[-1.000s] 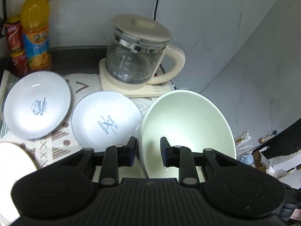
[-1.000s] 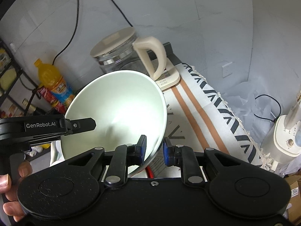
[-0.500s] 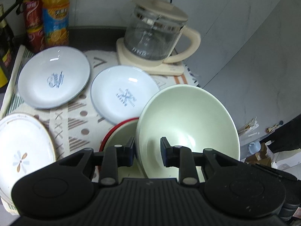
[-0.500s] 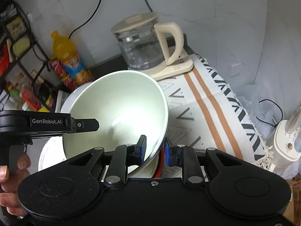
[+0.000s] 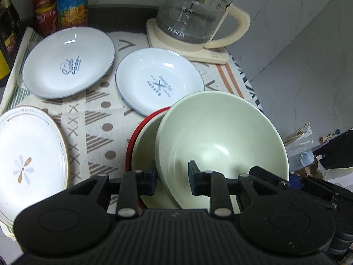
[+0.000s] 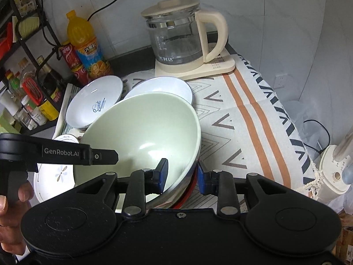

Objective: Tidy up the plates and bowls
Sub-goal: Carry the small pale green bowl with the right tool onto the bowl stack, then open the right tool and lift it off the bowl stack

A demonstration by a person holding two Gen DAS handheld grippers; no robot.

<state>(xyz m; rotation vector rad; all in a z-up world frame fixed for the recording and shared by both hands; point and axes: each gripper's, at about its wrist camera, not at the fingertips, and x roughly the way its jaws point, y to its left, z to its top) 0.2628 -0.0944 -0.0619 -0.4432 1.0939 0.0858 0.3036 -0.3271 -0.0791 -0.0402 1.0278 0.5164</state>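
A pale green bowl point(image 5: 220, 137) point(image 6: 143, 128) rests tilted inside a second green bowl point(image 5: 145, 145), which sits in a red-rimmed dish point(image 5: 132, 139). My left gripper point(image 5: 172, 176) is shut on the upper bowl's near-left rim, one pad outside the wall and one inside. My right gripper point(image 6: 182, 174) straddles the rim on the opposite side. Its jaws are opening, and a gap shows between the outer pad and the rim. A hand point(image 6: 13, 198) holds the left gripper's handle.
Two blue-rimmed white plates point(image 5: 68, 61) point(image 5: 158, 81) and a flower-patterned plate point(image 5: 26, 159) lie on the patterned cloth point(image 6: 253, 121) to the left. A glass kettle point(image 5: 194, 17) stands behind, with a juice bottle and cans point(image 5: 70, 2) at the back left. The cloth's edge drops off on the right.
The green bowl came down from the air, where it was held steeply tilted, into the stacked bowls. Both grippers sank with it. The right gripper's jaws have widened.
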